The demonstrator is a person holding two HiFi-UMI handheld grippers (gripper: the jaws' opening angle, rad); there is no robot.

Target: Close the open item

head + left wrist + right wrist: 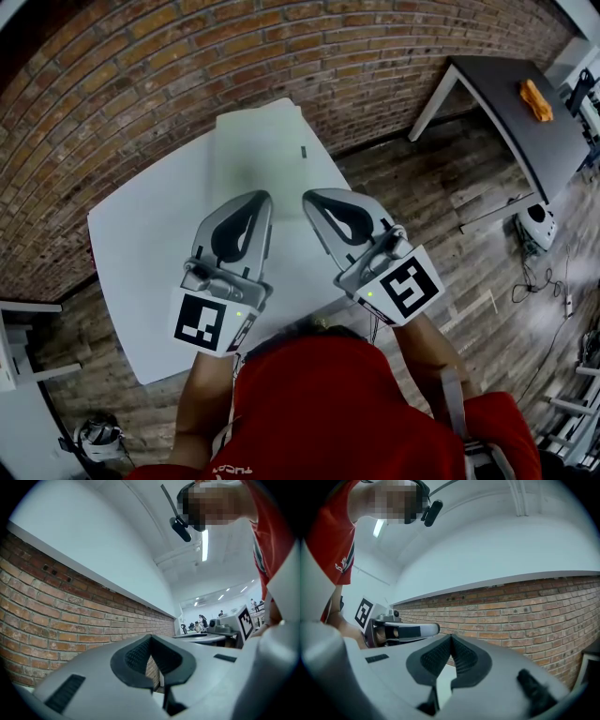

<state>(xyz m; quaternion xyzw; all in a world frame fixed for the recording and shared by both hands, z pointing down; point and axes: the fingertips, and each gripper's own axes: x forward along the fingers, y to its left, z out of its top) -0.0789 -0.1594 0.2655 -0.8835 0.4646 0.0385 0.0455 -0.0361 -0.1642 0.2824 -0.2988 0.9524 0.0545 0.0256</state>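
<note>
Brick wall (187,66) behind white counter (131,244); left gripper (259,197) and right gripper (311,198) side by side above it, jaws clenched, empty.

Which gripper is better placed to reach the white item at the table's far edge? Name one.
Left, narrowly: left gripper faces the middle of the white item; the right gripper sits by its right edge.

It looks like a lab or workshop: a bare brick wall (234,56) backs a plain white table (131,244) and a dark table (506,103); cables (548,277) trail over the plank floor (422,187); strip lights (205,545) hang overhead; people (202,620) work at distant equipment-laden benches.
</note>
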